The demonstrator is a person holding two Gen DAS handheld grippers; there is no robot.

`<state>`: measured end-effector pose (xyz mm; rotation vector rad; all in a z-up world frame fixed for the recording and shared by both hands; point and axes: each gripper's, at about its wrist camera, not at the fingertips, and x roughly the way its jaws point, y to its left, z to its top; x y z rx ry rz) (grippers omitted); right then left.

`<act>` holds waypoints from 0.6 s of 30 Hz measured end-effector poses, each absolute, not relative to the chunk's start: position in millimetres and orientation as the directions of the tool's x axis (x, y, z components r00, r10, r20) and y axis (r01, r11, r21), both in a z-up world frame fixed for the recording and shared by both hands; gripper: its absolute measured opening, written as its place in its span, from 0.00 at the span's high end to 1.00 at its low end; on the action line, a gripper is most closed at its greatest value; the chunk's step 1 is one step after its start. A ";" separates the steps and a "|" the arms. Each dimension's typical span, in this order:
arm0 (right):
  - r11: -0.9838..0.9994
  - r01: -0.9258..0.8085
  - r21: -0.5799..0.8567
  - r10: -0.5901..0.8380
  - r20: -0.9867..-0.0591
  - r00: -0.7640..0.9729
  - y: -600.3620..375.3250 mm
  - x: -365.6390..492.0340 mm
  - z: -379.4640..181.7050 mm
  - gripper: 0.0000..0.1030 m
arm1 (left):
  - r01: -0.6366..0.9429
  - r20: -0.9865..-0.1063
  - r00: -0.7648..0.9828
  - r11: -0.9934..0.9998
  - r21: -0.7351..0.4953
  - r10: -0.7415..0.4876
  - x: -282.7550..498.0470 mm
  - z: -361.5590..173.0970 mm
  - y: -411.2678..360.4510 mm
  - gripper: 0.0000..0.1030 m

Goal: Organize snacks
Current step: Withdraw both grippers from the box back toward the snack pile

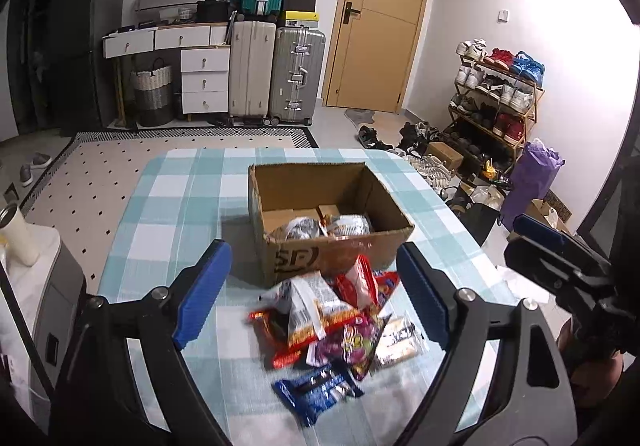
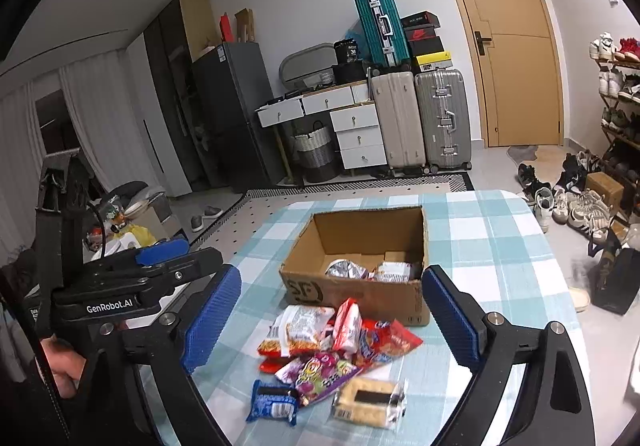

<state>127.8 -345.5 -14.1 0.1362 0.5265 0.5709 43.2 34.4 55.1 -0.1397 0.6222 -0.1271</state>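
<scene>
A pile of snack packets [image 1: 340, 322] lies on the checked tablecloth in front of an open cardboard box [image 1: 328, 205] that holds a few silver and white packets [image 1: 320, 228]. A blue packet [image 1: 316, 392] lies nearest me. My left gripper [image 1: 316, 298] is open and empty, hovering above the pile. In the right wrist view the pile [image 2: 336, 346], the blue packet [image 2: 274, 402], a clear cracker packet [image 2: 370, 402] and the box [image 2: 360, 262] show. My right gripper [image 2: 332, 318] is open and empty above the pile. The left gripper's body [image 2: 140, 278] shows at left.
The table [image 1: 168, 213] has a teal and white checked cloth. A white cup [image 1: 18, 234] stands on a unit at the left. Suitcases [image 1: 276, 73], drawers, a door and a shoe rack [image 1: 496, 101] stand beyond. The right gripper's body [image 1: 560, 266] is at the right edge.
</scene>
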 end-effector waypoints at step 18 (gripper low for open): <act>0.867 -0.418 0.270 0.497 -0.518 0.696 -364.3 87.7 -67.0 0.06 | 0.027 -0.611 0.780 0.982 -0.189 -0.139 7.1 9.3 39.7 0.13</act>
